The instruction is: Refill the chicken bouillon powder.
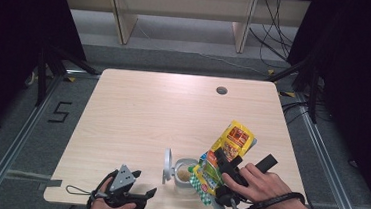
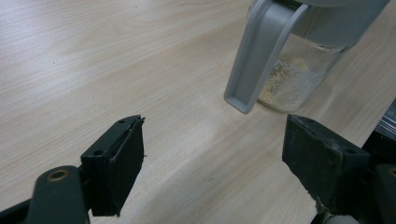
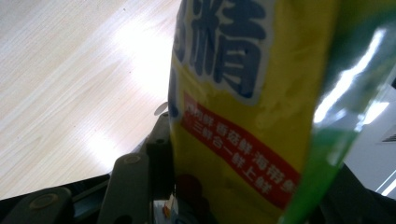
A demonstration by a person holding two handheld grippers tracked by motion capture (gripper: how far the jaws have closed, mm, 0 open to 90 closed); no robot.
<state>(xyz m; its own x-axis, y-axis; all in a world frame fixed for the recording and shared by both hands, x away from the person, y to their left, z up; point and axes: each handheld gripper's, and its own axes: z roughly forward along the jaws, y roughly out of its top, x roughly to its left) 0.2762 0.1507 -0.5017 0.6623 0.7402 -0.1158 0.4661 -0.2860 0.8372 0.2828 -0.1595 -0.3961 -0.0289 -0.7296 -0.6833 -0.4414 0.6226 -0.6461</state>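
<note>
A yellow and green seasoning bag (image 1: 225,158) is held tilted over a small clear jar (image 1: 184,172) near the table's front edge. My right gripper (image 1: 225,164) is shut on the bag (image 3: 243,116), whose printed face sits between the jaws in the right gripper view. The jar (image 2: 299,74) holds a little pale powder, and its grey hinged lid (image 2: 261,51) hangs open to its left. My left gripper (image 1: 139,186) rests low at the front left of the jar, open, with bare table between its pads (image 2: 116,168).
The light wooden table (image 1: 148,111) has a round cable hole (image 1: 221,91) at the back right. Shelf legs and cables stand on the floor beyond the table. A black number mark (image 1: 60,110) is on the floor to the left.
</note>
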